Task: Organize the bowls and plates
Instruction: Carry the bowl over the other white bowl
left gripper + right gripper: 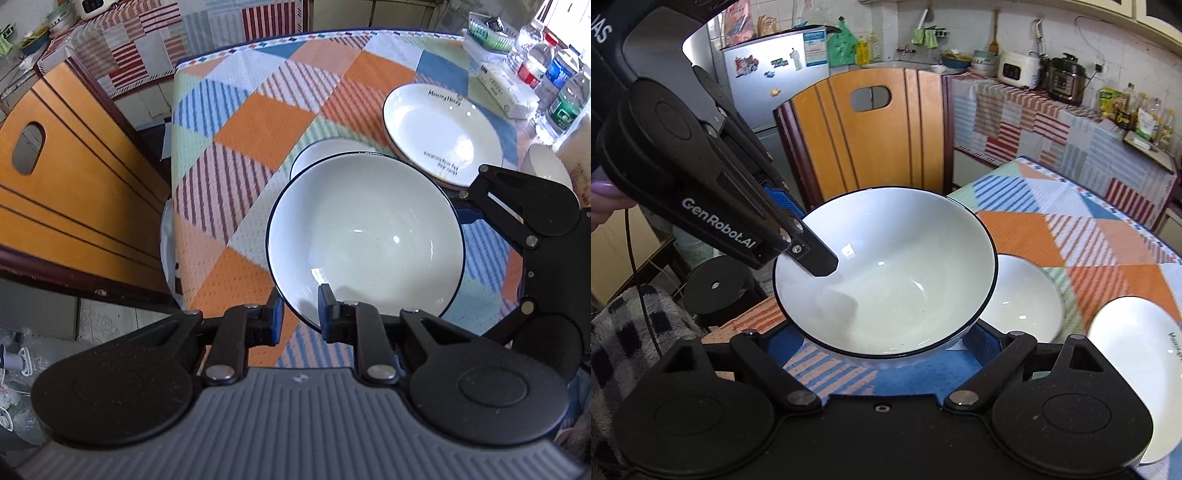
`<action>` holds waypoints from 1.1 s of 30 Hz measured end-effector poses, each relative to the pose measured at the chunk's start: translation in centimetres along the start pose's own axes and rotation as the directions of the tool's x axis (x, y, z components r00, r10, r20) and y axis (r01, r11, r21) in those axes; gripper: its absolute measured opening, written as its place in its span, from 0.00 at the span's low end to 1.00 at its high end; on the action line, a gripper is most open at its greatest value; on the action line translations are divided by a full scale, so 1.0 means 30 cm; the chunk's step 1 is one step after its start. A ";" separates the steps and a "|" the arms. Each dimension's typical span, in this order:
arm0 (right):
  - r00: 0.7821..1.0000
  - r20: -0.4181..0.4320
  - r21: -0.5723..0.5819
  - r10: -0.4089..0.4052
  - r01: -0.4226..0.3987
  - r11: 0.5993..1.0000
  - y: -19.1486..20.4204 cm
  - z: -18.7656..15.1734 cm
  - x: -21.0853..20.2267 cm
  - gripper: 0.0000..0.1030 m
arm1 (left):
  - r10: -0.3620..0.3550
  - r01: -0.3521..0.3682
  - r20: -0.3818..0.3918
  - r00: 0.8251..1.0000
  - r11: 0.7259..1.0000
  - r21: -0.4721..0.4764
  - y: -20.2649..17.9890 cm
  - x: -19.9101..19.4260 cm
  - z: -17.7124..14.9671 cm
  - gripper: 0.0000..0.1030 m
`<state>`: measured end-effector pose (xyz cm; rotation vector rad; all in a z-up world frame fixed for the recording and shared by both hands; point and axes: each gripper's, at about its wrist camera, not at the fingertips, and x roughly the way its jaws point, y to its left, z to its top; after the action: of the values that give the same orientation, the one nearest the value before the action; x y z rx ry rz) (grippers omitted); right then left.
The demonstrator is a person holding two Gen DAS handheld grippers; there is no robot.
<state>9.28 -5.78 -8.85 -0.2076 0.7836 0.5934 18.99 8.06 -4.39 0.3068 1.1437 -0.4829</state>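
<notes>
A large white bowl (365,236) with a dark blue rim hangs above the patchwork tablecloth, held from two sides. My left gripper (301,301) is shut on its near rim, one finger inside the bowl and one outside. In the right wrist view that inner finger (818,260) reaches into the bowl (886,269) from the upper left. My right gripper (884,343) spans the bowl's lower wall, its blue pads (980,341) pressed against both sides. A smaller white bowl (325,151) (1023,299) sits on the table just beyond, next to a white plate (439,129) (1137,369) with printed lettering.
A small white cup (546,162), a tissue box (506,88) and several water bottles (554,74) crowd the table's right edge. A wooden chair (55,166) (871,129) stands at the table's left side. Behind it a kitchen counter (1052,110) carries appliances.
</notes>
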 end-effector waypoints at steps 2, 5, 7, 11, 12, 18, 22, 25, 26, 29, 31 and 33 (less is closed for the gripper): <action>1.000 0.002 0.006 -0.016 0.016 1.000 -0.029 0.011 -0.015 0.92 | -0.008 0.008 0.005 1.000 1.000 -0.014 -0.008 0.003 0.032 0.17; 0.999 0.000 -0.006 -0.039 0.039 0.999 -0.070 0.026 -0.026 0.92 | -0.023 0.023 0.013 1.000 0.999 -0.028 -0.018 0.020 0.077 0.17; 0.999 -0.005 -0.014 -0.050 0.050 0.999 -0.102 0.037 -0.028 0.92 | -0.024 0.024 0.017 1.000 0.999 -0.033 -0.024 0.039 0.105 0.17; 0.997 -0.017 -0.036 -0.069 0.069 0.997 -0.153 0.049 -0.004 0.92 | -0.007 0.008 0.022 1.000 0.999 -0.038 -0.037 0.095 0.151 0.17; 0.997 -0.023 -0.033 -0.071 0.070 0.997 -0.164 0.049 0.008 0.92 | -0.001 0.002 0.019 1.000 0.999 -0.045 -0.037 0.114 0.161 0.17; 0.997 -0.050 -0.016 -0.057 0.056 0.998 -0.228 0.035 0.086 0.92 | 0.005 -0.007 -0.014 1.000 0.997 -0.077 -0.022 0.227 0.206 0.17; 0.995 -0.084 0.002 -0.058 0.058 0.998 -0.256 0.016 0.140 0.92 | -0.001 -0.003 -0.050 0.999 0.997 -0.081 -0.021 0.304 0.227 0.17; 0.993 -0.105 0.013 -0.055 0.057 0.998 -0.278 0.010 0.171 0.91 | 0.003 -0.007 -0.061 0.998 0.997 -0.073 -0.024 0.344 0.234 0.17; 0.992 -0.111 0.016 -0.056 0.058 0.998 -0.283 0.010 0.179 0.92 | 0.005 -0.010 -0.064 0.998 0.997 -0.070 -0.024 0.355 0.235 0.17; 0.990 -0.122 0.014 -0.065 0.067 0.998 -0.287 0.007 0.201 0.91 | 0.011 -0.017 -0.073 0.997 0.997 -0.070 -0.022 0.379 0.241 0.17; 0.988 -0.136 0.011 -0.069 0.071 0.997 -0.289 0.007 0.216 0.91 | 0.012 -0.018 -0.080 0.997 0.997 -0.071 -0.018 0.392 0.244 0.17; 0.986 -0.150 0.012 -0.069 0.071 0.997 -0.293 0.011 0.228 0.92 | 0.015 -0.021 -0.086 0.996 0.997 -0.073 -0.017 0.405 0.245 0.17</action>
<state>18.31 -9.95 -13.86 -0.2649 0.9226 0.5086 28.53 1.64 -12.71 0.2756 1.2383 -0.4135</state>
